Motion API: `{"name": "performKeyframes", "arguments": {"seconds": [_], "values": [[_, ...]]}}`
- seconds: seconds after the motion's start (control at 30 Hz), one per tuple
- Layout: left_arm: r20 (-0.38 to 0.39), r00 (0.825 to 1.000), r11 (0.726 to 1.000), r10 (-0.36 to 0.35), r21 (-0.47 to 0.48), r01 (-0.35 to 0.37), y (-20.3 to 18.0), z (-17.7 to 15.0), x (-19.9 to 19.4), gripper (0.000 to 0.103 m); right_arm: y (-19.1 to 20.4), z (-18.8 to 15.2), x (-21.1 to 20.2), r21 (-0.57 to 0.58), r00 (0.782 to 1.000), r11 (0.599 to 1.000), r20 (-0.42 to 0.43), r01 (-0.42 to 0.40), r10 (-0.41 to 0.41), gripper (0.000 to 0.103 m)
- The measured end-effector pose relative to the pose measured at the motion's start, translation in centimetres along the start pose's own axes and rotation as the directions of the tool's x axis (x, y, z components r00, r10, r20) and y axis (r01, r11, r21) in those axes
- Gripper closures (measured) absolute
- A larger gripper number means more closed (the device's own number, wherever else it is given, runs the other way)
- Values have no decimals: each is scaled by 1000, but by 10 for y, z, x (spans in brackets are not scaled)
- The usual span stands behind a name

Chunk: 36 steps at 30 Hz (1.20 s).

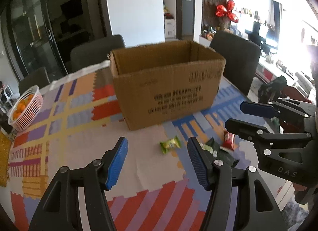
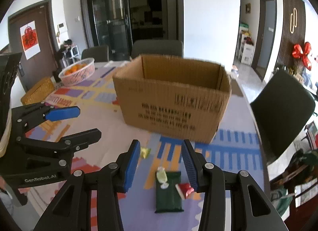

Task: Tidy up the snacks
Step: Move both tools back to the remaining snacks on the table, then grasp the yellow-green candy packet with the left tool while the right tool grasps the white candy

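Snacks lie loose on the counter (image 2: 111,131), low in the frame of the right wrist view: a dark green packet (image 2: 169,193) flat on the patterned cloth, a pale green candy (image 2: 162,176) resting on its upper edge, a red packet (image 2: 184,190) touching its right side, and a yellow-green packet (image 2: 145,152) apart to the upper left.

Cardboard box (image 2: 174,108) stands open-topped at centre frame, just behind the snacks. Judged to be the collecting bin, set close so each carry is short. Its inside floor is hidden, so contents unknown.

Right claw (image 2: 160,167): jaws spread wide, holding nothing, poised above the dark green packet and its neighbours. The stance suits a drop onto that cluster; which packet is the target I cannot tell.

Left claw (image 1: 158,164): also released and empty, lower centre of the left wrist view, with the yellow-green packet (image 1: 170,144) between and beyond its jaw tips.

Basket of oranges (image 2: 77,73) sits at the upper left, well apart from the snacks.

Judgement: sorting is at an early stage, four items not yet boxed.
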<state>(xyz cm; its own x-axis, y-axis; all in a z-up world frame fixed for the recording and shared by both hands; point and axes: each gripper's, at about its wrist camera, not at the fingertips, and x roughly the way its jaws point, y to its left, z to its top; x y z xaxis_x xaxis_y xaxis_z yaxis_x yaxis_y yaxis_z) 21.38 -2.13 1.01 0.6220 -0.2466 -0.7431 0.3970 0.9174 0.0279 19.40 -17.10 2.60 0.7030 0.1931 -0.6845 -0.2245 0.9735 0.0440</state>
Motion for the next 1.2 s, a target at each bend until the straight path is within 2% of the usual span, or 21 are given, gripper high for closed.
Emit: {"name": "performKeyframes", "arguments": {"seconds": [0.37, 0.63, 0.97, 1.2], "values": [[-113, 993, 1000, -23, 14, 25, -1, -27, 36, 41, 4, -30, 29, -14, 994, 1000, -113, -3, 1, 59], [-167, 985, 999, -40, 30, 46, -3, -38, 58, 41, 0, -43, 50, -8, 983, 1000, -182, -11, 10, 59], [-218, 974, 991, -58, 103, 82, 0, -30, 97, 41, -2, -54, 78, 1, 968, 1000, -251, -7, 6, 59], [-238, 968, 987, -78, 117, 108, -4, -21, 121, 41, -6, -56, 91, 23, 961, 1000, -277, -13, 18, 60]]}}
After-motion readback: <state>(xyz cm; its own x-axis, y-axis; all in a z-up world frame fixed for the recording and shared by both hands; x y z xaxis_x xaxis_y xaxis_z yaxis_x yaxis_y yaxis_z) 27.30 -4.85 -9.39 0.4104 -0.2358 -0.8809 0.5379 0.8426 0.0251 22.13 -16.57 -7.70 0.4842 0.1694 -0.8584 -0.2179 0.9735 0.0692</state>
